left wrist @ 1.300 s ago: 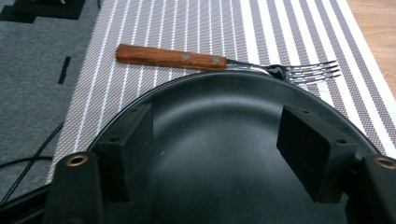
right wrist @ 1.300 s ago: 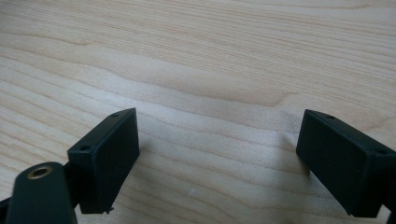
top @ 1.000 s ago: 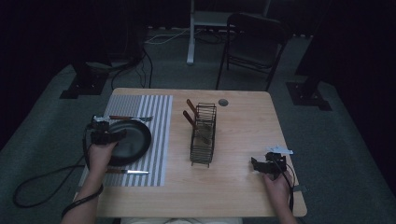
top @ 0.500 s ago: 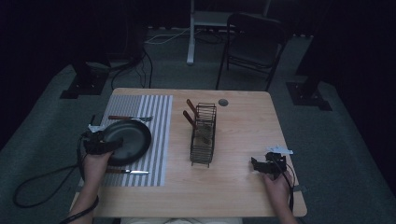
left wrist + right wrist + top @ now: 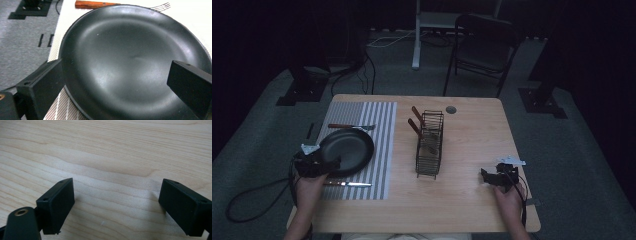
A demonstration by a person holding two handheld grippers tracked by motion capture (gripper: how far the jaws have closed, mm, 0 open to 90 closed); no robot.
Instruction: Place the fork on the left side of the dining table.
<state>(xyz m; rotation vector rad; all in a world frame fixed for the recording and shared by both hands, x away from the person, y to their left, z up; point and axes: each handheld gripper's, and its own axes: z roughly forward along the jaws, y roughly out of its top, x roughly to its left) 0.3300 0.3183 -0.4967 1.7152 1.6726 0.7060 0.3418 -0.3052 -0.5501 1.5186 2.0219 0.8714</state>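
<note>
Plate [image 5: 348, 149], black, on striped mat [image 5: 382, 125] at table's [image 5: 472, 205] left, fork [image 5: 352, 127] beyond. Left gripper [image 5: 329, 164] at plate's near-left rim, jaws just opened wide, released, nothing pinched. Right gripper [image 5: 485, 176] spread over bare wood, well apart from wire rack [image 5: 430, 145].

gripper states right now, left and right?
Left gripper: open, jaws just opened, holding nothing, at the black plate's near edge.
Right gripper: open, empty, over the bare table.
</note>
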